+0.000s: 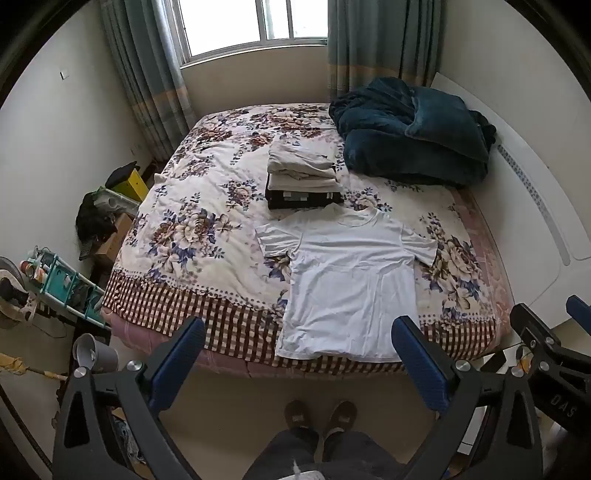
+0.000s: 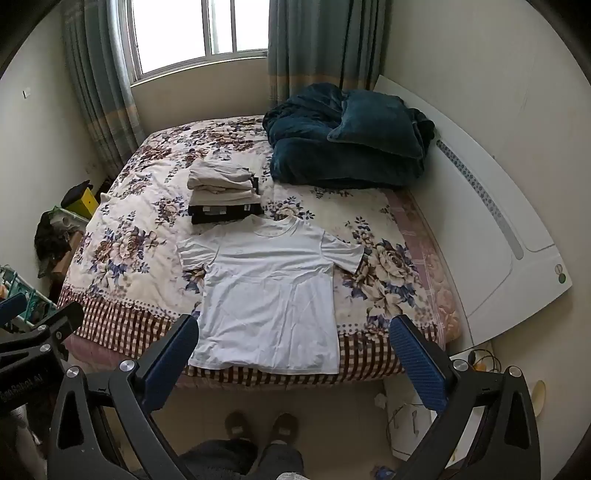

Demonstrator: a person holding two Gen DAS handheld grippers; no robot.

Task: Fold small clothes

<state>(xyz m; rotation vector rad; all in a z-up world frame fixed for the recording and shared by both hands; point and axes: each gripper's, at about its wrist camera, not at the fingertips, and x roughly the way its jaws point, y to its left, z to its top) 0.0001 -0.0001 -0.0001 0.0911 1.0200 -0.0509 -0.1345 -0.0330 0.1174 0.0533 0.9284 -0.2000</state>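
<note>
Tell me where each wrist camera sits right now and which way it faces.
Left wrist: on the left tool, above the bed's near edge, angled down at the white T-shirt; own open fingers, the person's feet and the right tool show.
Right wrist: on the right tool, same downward aim at the shirt; own open fingers, feet, left tool show.
Shared: T-shirt, folded stack, blue blanket, window.
</note>
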